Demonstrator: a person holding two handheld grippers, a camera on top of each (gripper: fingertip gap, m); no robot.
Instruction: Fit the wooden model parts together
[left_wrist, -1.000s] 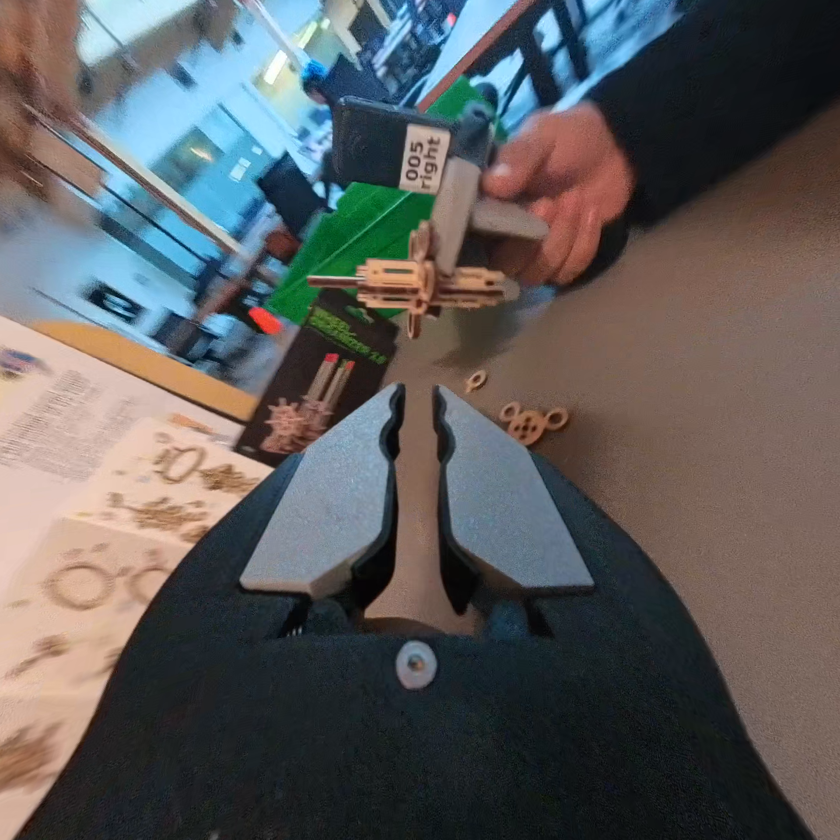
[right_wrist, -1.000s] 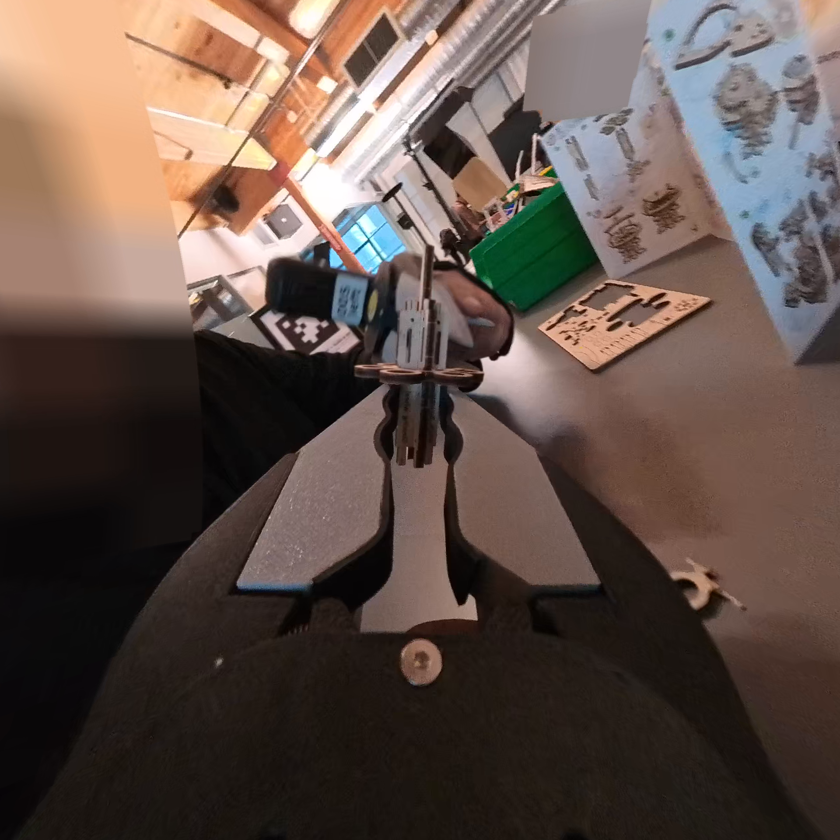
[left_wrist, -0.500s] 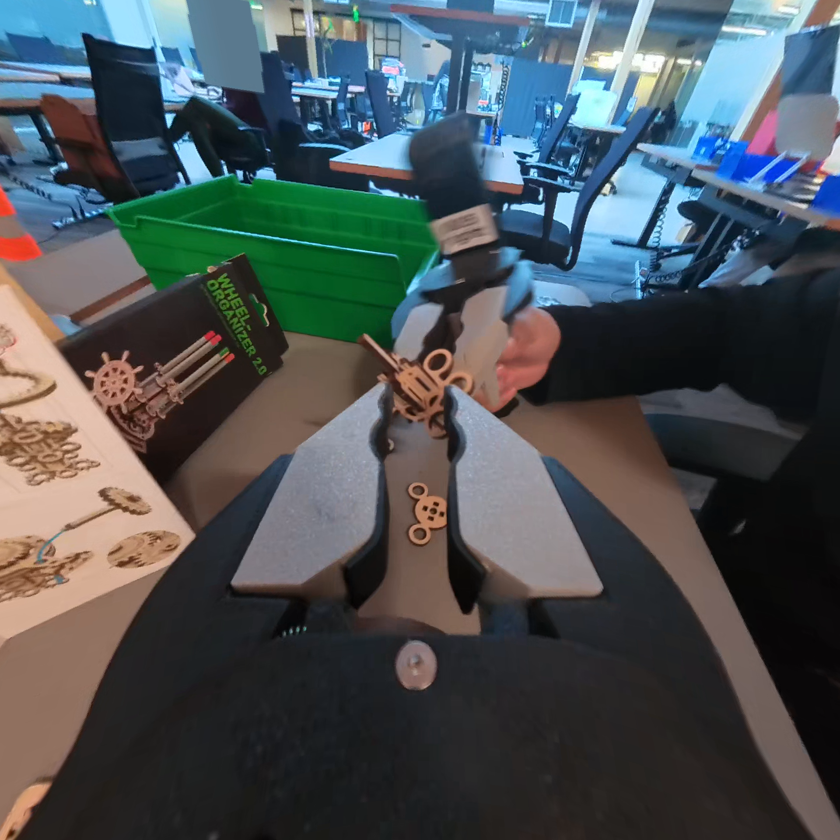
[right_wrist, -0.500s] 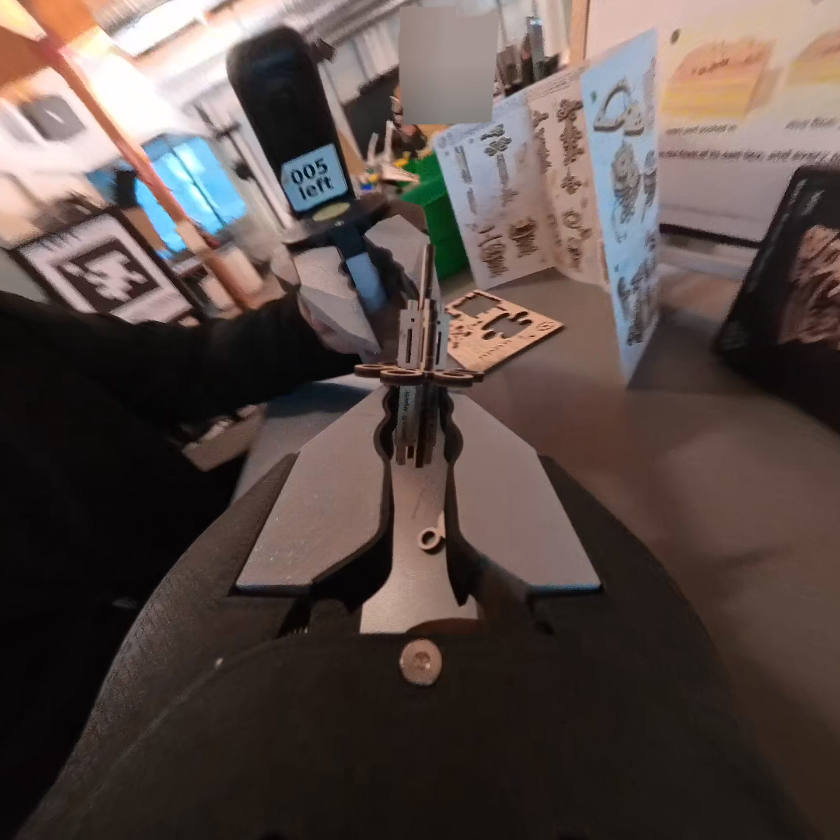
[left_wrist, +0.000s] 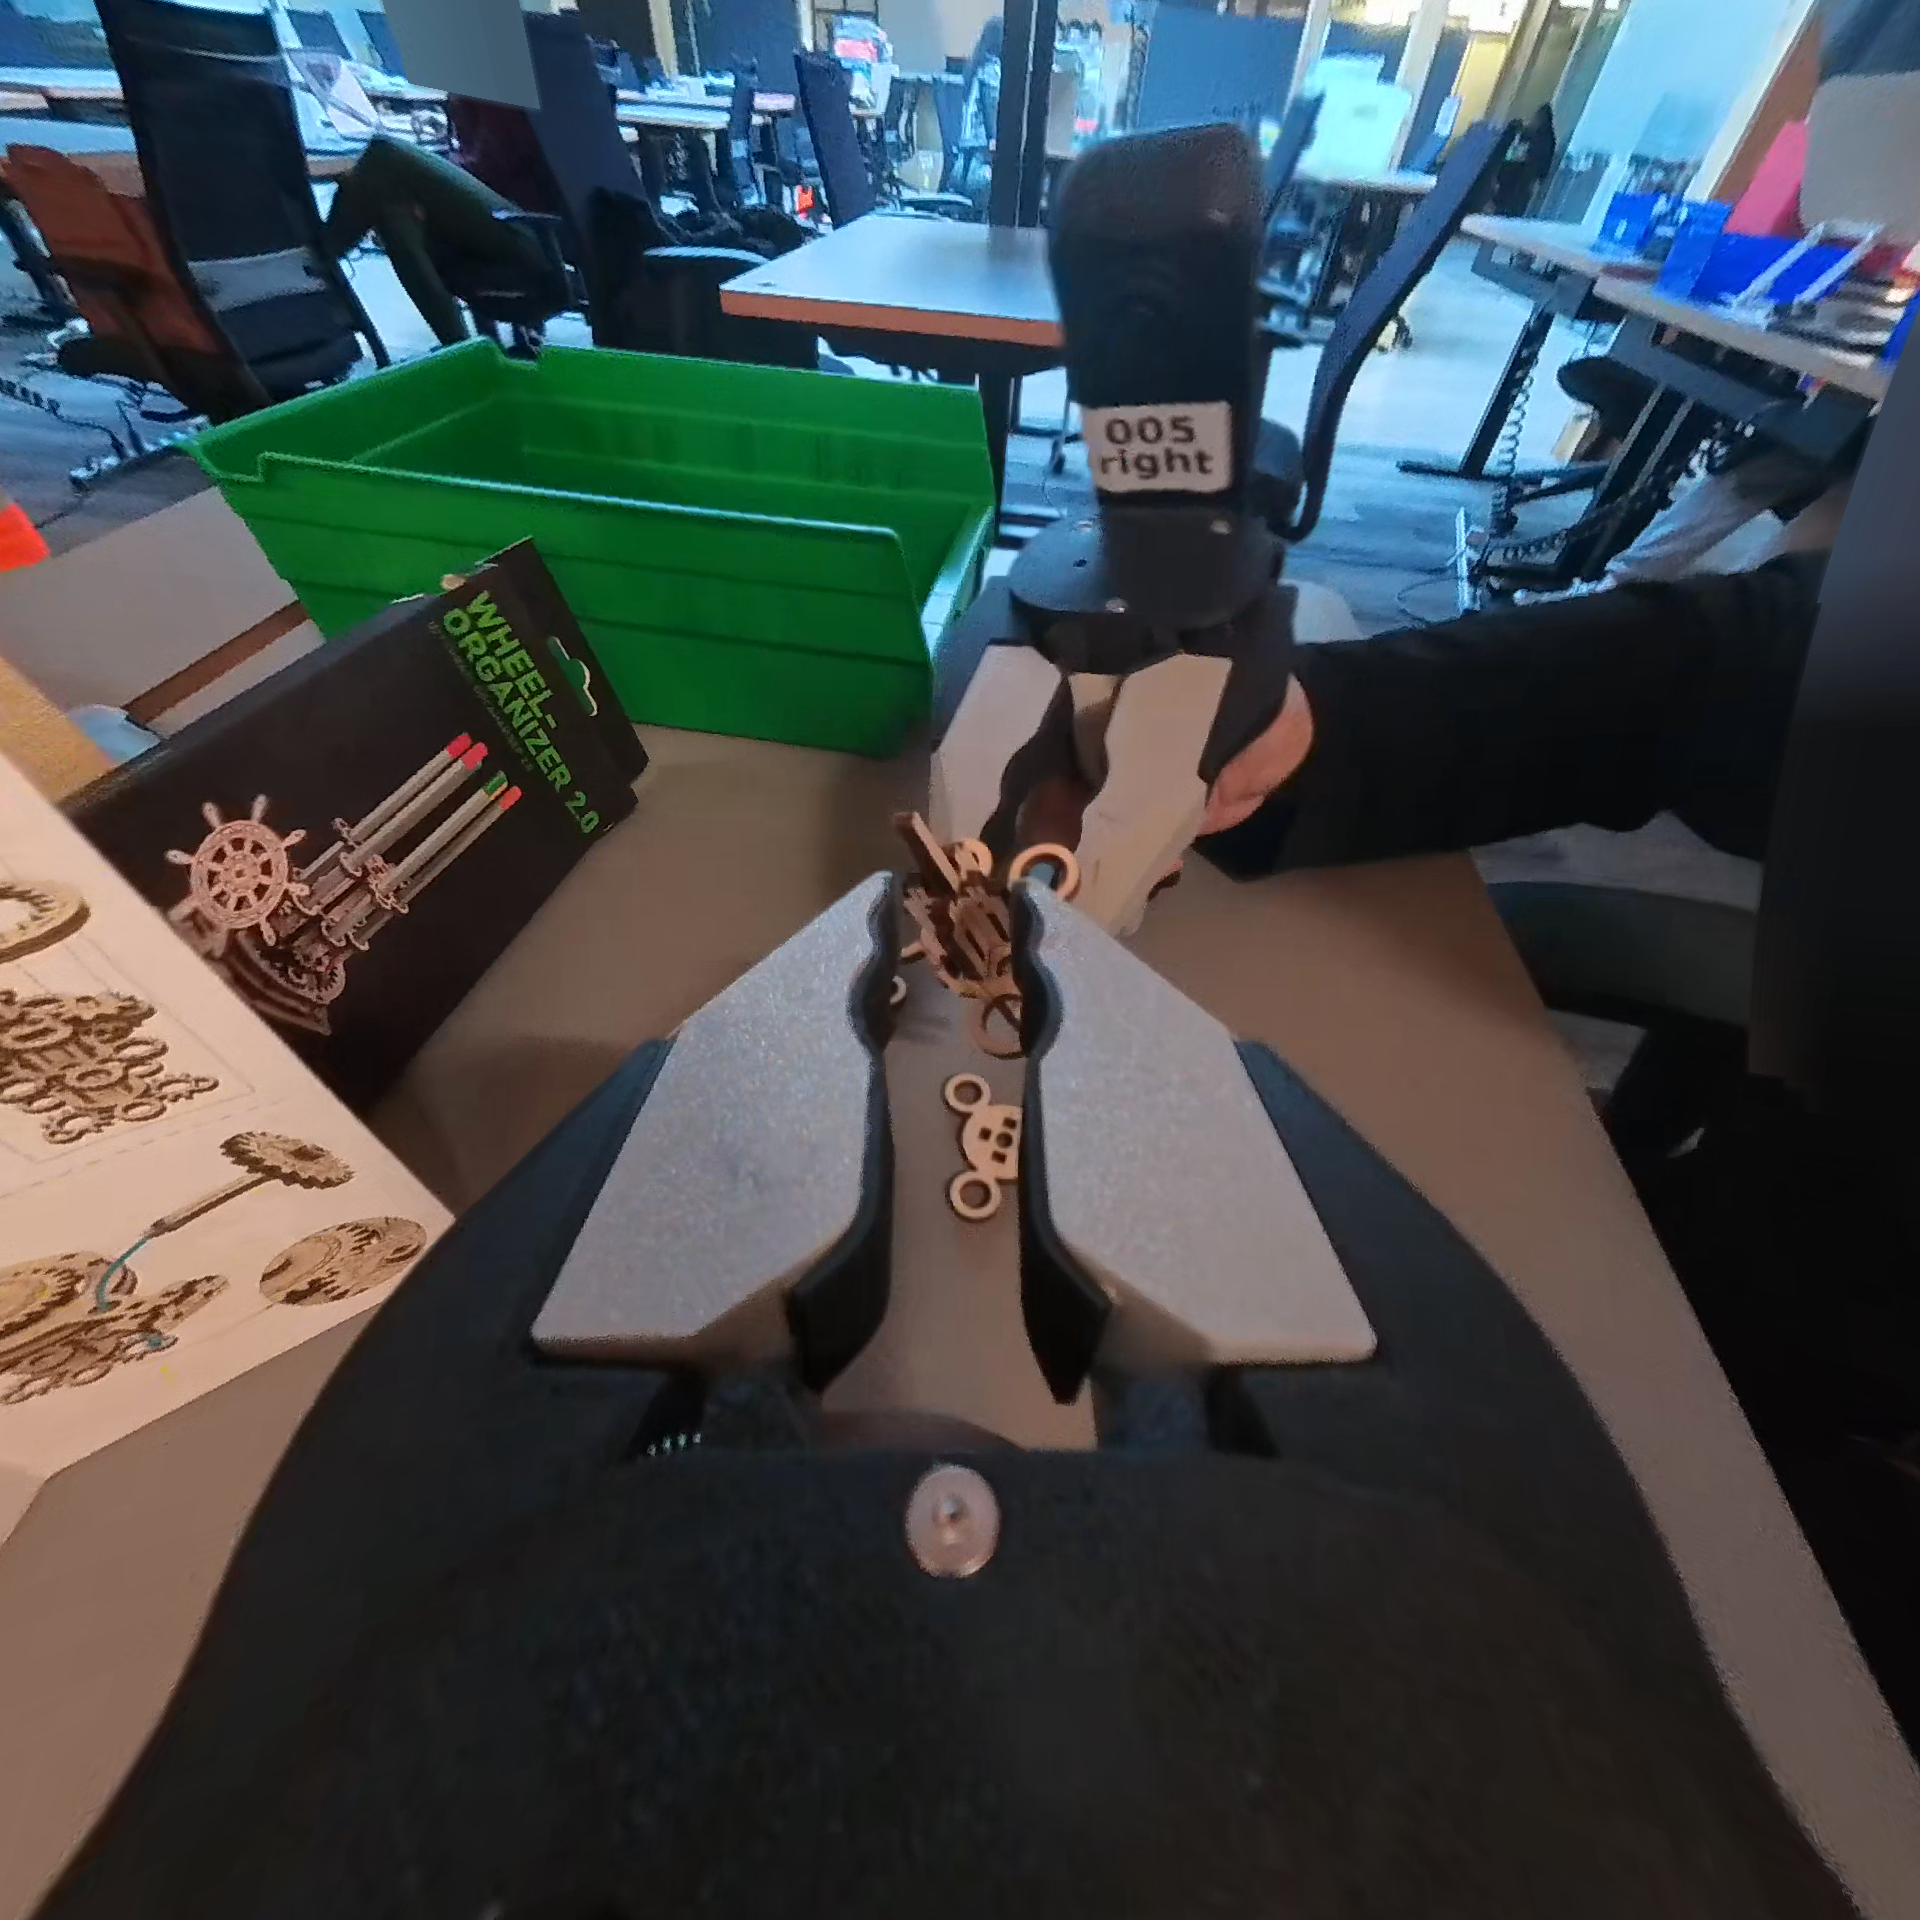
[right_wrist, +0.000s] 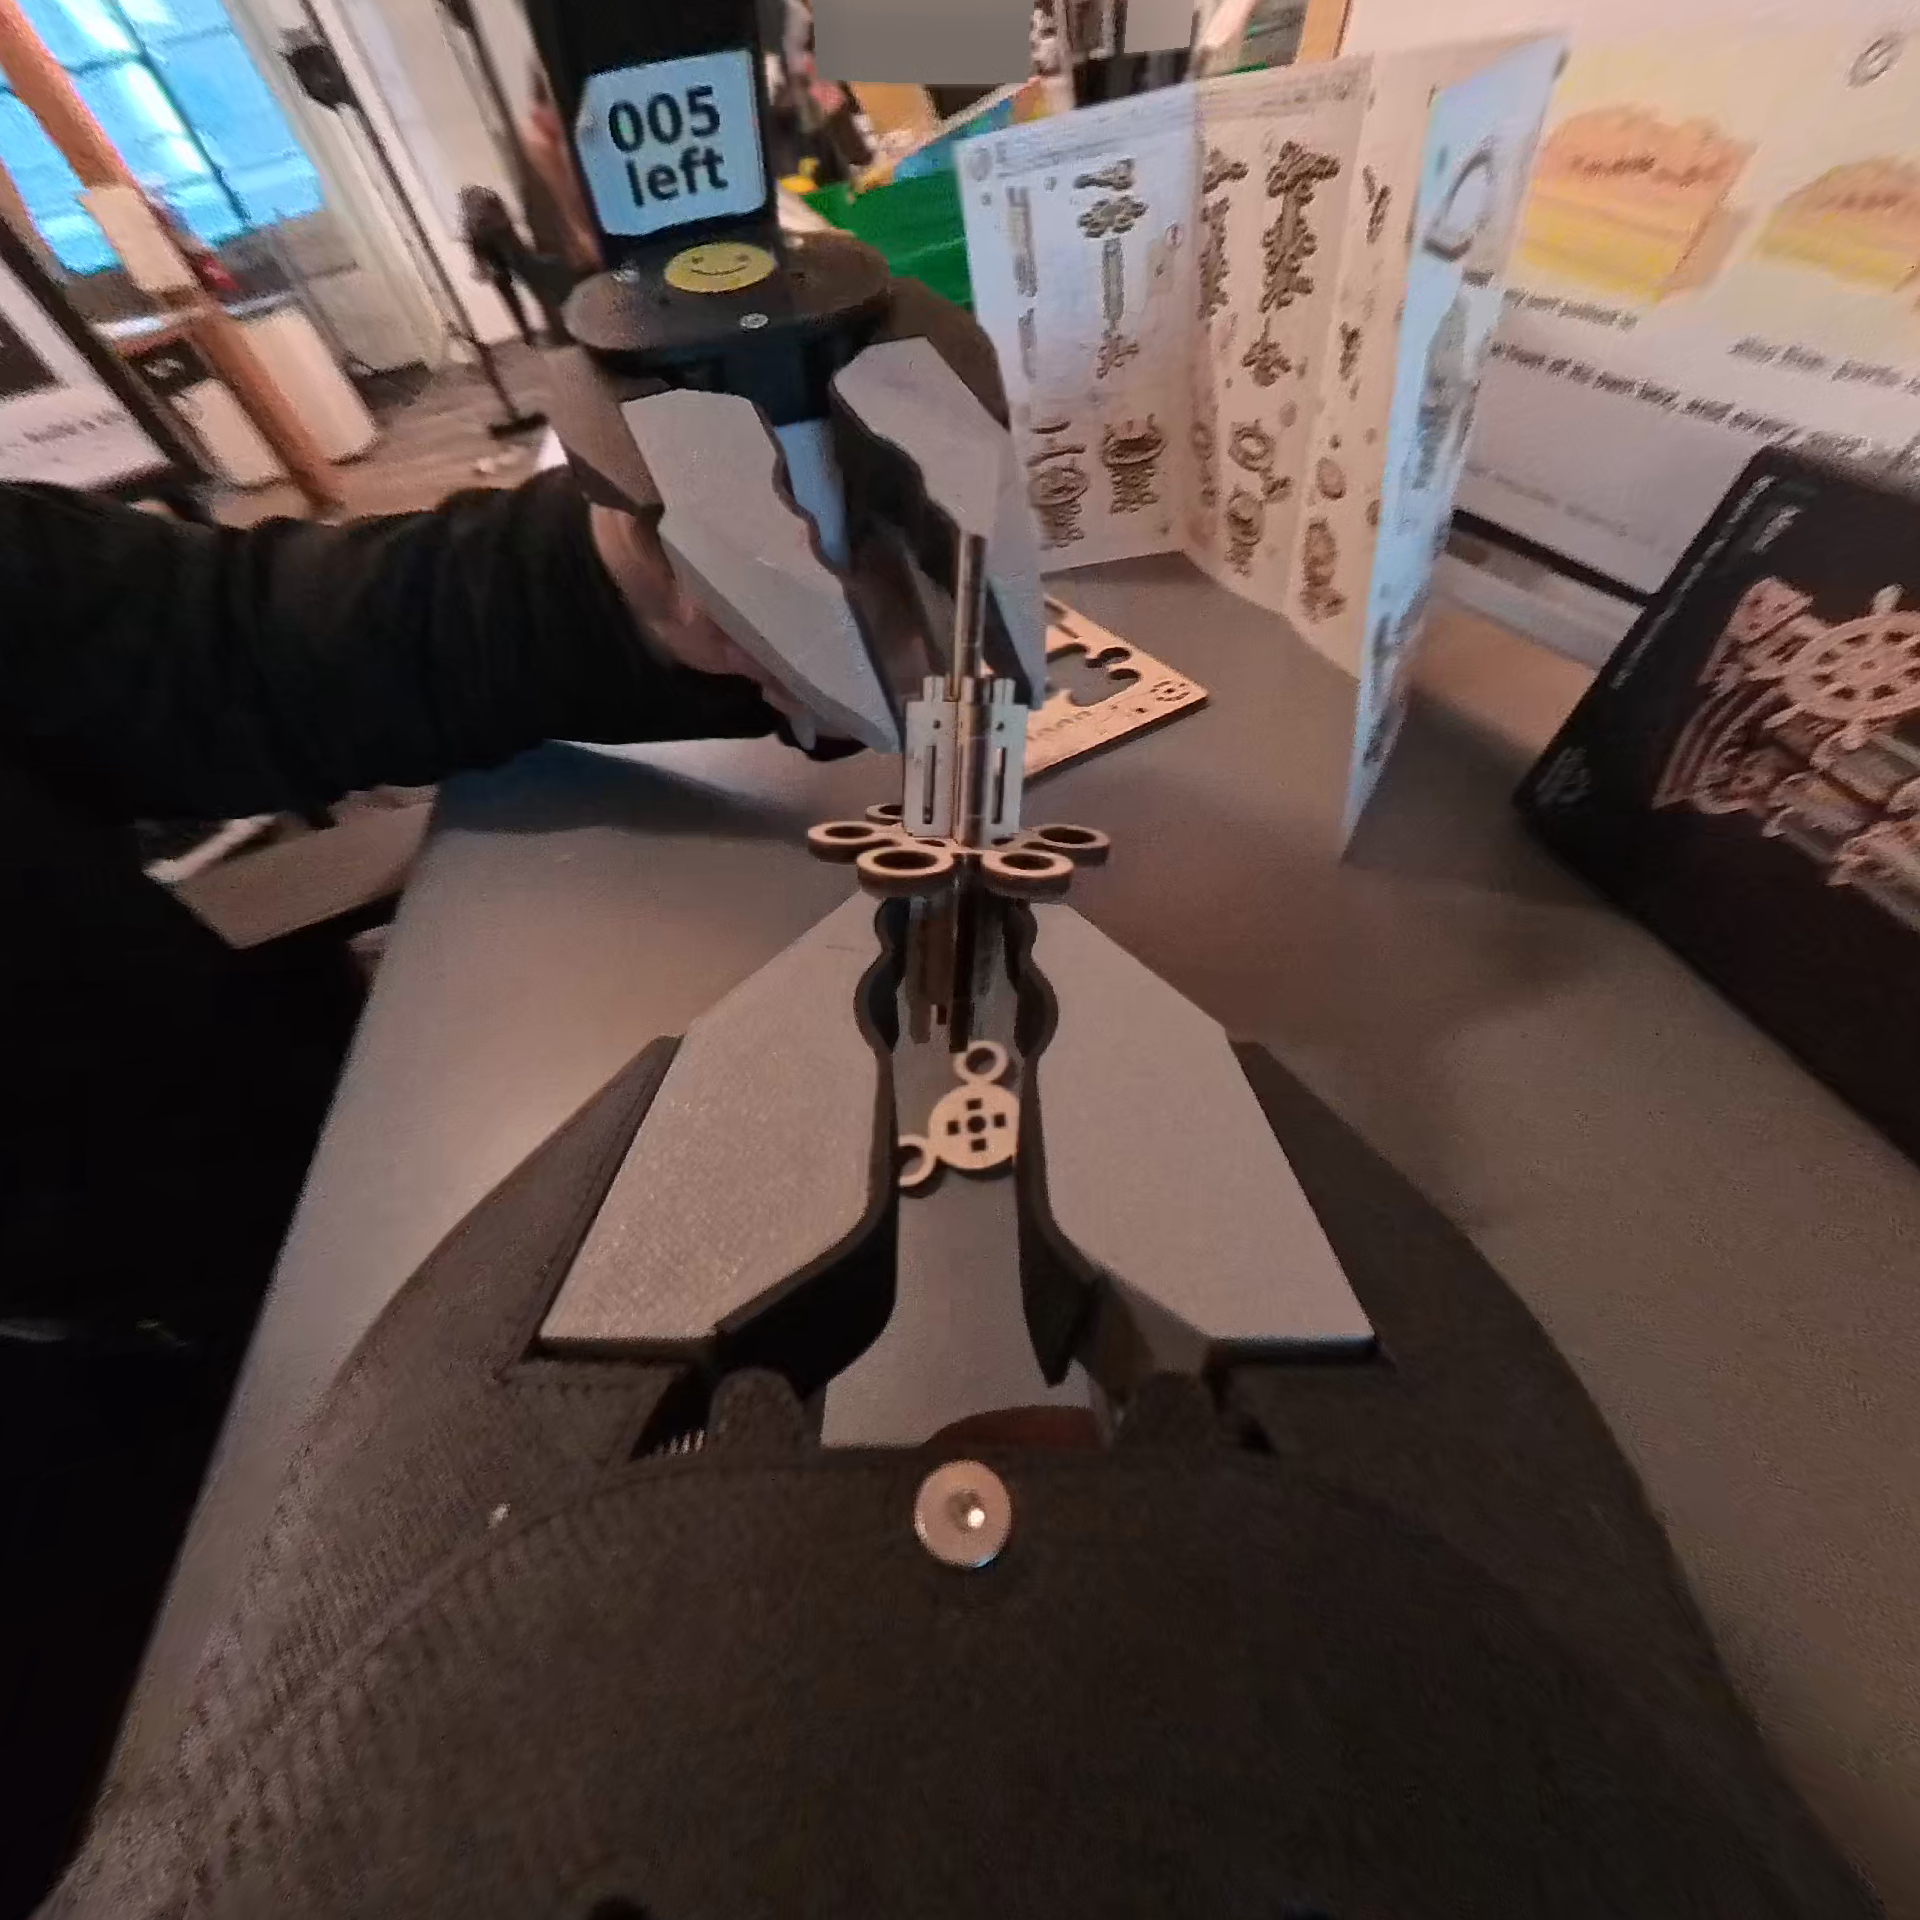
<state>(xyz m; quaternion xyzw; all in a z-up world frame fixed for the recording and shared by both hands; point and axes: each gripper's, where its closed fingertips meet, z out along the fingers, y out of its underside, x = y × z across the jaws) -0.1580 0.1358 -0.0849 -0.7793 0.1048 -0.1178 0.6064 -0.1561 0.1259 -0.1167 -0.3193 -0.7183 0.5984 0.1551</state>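
Note:
My right gripper (right_wrist: 954, 914) is shut on a small wooden assembly (right_wrist: 961, 748), a slotted column with a ring collar and a thin shaft pointing away from it. It holds the assembly above the grey table (right_wrist: 1455, 1091). My left gripper (left_wrist: 954, 899) faces it with its jaws a little apart, and the assembly (left_wrist: 956, 935) sits between the fingertips. I cannot tell whether they touch it. A flat wooden disc with ring lobes (left_wrist: 982, 1143) lies on the table under both grippers and shows in the right wrist view (right_wrist: 966, 1127). The right gripper (left_wrist: 1039, 862) stands opposite.
A green bin (left_wrist: 623, 520) stands at the back. A black product box (left_wrist: 364, 831) leans in front of it. A folded instruction sheet (right_wrist: 1195, 364) stands upright, and a punched-out wooden sheet (right_wrist: 1122, 696) lies beside it. The table edge (left_wrist: 1558, 1091) runs along the right. The grippers are tip to tip, or close to it.
Both grippers have swung level and come together. My left gripper's jaws have spread slightly, and its tips now reach the assembly held in the right gripper.

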